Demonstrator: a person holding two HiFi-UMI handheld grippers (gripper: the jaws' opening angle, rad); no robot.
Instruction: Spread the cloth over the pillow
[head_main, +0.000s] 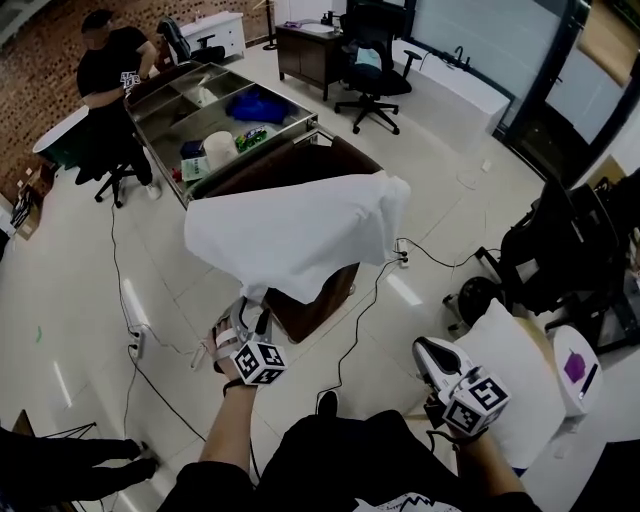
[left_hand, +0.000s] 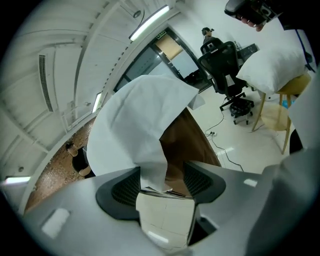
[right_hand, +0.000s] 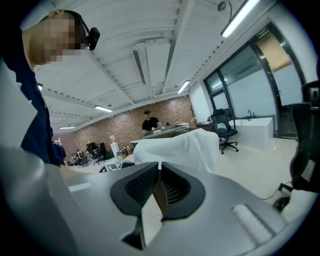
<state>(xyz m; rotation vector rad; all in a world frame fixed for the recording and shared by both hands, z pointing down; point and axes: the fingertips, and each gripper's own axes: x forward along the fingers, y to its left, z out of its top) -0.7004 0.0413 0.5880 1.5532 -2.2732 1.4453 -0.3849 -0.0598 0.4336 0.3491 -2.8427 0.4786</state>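
White items number two: one cloth (head_main: 300, 235), one pillow (head_main: 512, 385).

1. No word, brand or number is showing clearly enough to read in any view.
2. The green sign (left_hand: 161, 34) above the glass doorway is appearing too small to read.
3. The marker cubes (head_main: 258, 362) are carrying only black-and-white square patterns.

White cloth (left_hand: 134, 125) between parted jaws
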